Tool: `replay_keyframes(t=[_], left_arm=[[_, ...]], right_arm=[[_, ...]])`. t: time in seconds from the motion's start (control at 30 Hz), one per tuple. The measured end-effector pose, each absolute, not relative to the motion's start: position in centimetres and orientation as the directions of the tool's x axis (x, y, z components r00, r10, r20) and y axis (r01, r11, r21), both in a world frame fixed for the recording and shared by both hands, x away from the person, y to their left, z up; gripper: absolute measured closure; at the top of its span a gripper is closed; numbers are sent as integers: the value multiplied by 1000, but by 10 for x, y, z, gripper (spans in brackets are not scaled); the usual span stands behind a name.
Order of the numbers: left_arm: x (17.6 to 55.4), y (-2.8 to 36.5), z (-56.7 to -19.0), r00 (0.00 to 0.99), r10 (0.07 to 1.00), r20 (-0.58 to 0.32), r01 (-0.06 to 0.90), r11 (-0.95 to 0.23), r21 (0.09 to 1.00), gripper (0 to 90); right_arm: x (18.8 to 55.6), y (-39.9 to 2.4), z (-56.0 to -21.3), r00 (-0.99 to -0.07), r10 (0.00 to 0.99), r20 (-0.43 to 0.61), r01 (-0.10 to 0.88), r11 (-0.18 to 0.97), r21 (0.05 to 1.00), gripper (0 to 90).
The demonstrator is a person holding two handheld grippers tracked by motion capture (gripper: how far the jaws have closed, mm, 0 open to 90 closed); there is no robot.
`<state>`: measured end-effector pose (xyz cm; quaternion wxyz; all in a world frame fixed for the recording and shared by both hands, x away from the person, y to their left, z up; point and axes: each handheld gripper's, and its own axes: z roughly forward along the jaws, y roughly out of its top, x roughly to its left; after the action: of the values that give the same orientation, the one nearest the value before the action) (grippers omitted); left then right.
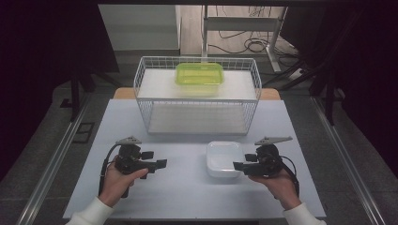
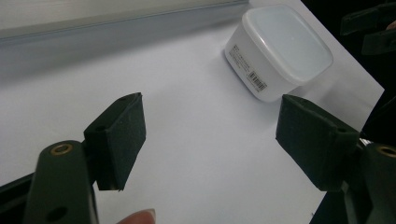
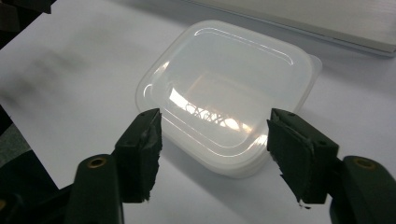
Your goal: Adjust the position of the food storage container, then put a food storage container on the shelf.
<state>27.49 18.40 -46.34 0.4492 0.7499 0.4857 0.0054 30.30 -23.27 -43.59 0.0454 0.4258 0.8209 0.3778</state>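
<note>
The white lidded container [image 1: 225, 159] sits on the pale surface [image 1: 187, 187] at the near right, just left of the right claw [image 1: 238, 165] and well apart from the left claw [image 1: 160, 164], which hovers over bare surface at the near left. It is a squarish tub of thin translucent plastic with rounded corners and a snap-on lid [image 3: 224, 88]; nothing shows through the lid, so it is probably empty and light, and likely to skid on the smooth surface if nudged from one side. The walls look flexible enough to bow under a hard squeeze, and the glossy lid gives little friction, so the safest hold would seem to be across two opposite side walls just under the lid's rim, where the plastic is stiffest, or on the lid's lip, pressed gently. The right claw is released, its jaws spread wide with the container's near edge ahead of them and neither pad touching it. The left claw is likewise released, with only surface between its jaws. Counted: one white container, one green lidded container [image 1: 199, 73] resting on the top shelf of one white wire rack [image 1: 143, 101] at the far side, two claws, and two hands, each holding one.
</note>
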Motion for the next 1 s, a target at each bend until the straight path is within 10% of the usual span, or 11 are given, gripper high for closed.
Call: replay_keyframes(t=[1.0], left_arm=[[281,160,-455,524,707,-475,732,-88,676,250]], right_arm=[[313,-255,-443,-589,744,316,682,247,689,245]])
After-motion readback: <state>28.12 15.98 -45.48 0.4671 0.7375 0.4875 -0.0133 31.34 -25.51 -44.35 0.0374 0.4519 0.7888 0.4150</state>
